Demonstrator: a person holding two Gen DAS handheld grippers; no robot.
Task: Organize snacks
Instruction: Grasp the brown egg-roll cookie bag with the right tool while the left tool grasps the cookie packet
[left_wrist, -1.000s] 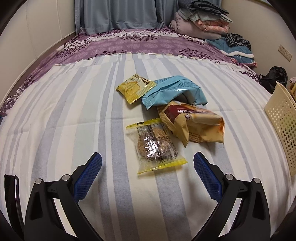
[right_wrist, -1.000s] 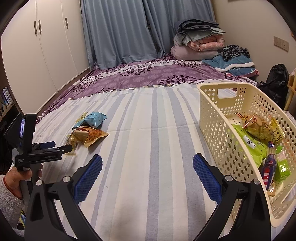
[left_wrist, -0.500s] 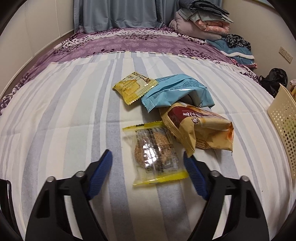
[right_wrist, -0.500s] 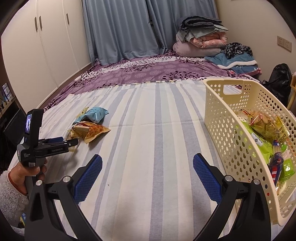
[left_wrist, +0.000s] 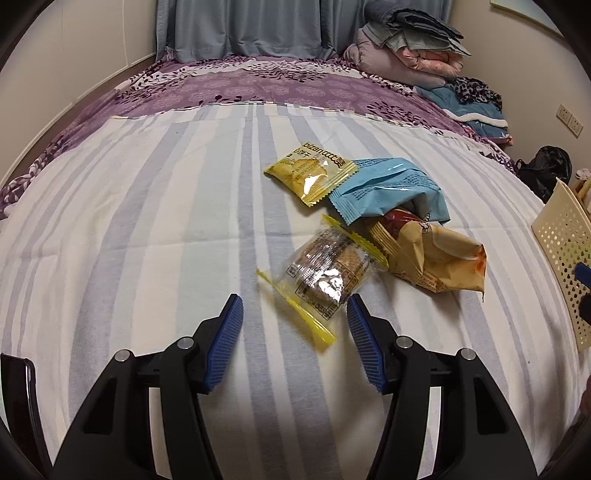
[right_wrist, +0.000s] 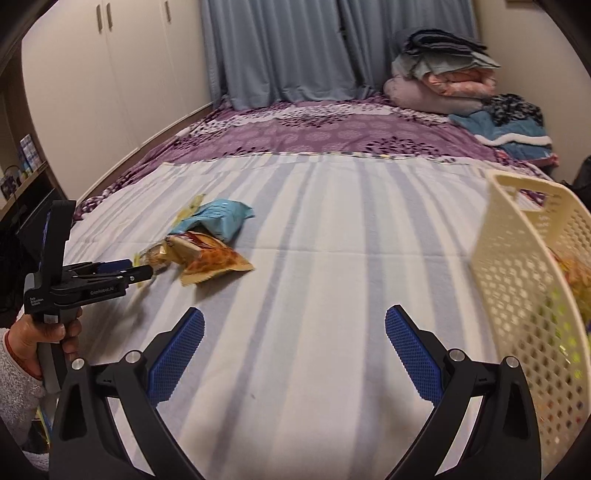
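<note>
Four snack packets lie clustered on the striped bed sheet: a yellow packet (left_wrist: 310, 173), a blue packet (left_wrist: 388, 188), a tan-and-orange bag (left_wrist: 436, 258) and a clear cookie packet with yellow edges (left_wrist: 327, 273). My left gripper (left_wrist: 294, 300) is closing around the cookie packet's near end. Its right pad (left_wrist: 360, 332) is almost at the wrapper, and the left pad (left_wrist: 229, 332) is still apart from it. My right gripper (right_wrist: 295, 312) stands open over bare sheet with nothing between its fingers. A cream perforated basket (right_wrist: 517, 280) holding snacks sits to its right.
The basket's corner (left_wrist: 561, 251) shows at the right edge of the left wrist view. Folded blankets (right_wrist: 443, 74) and clothes are stacked at the far end on the purple bedspread (right_wrist: 314, 129). A person's hand (right_wrist: 44, 332) holds the left gripper's handle.
The left gripper's jaws have narrowed and it has come forward to the cookie packet, which has turned slantwise. The right gripper has swung left, so the basket sits nearer the right edge.
</note>
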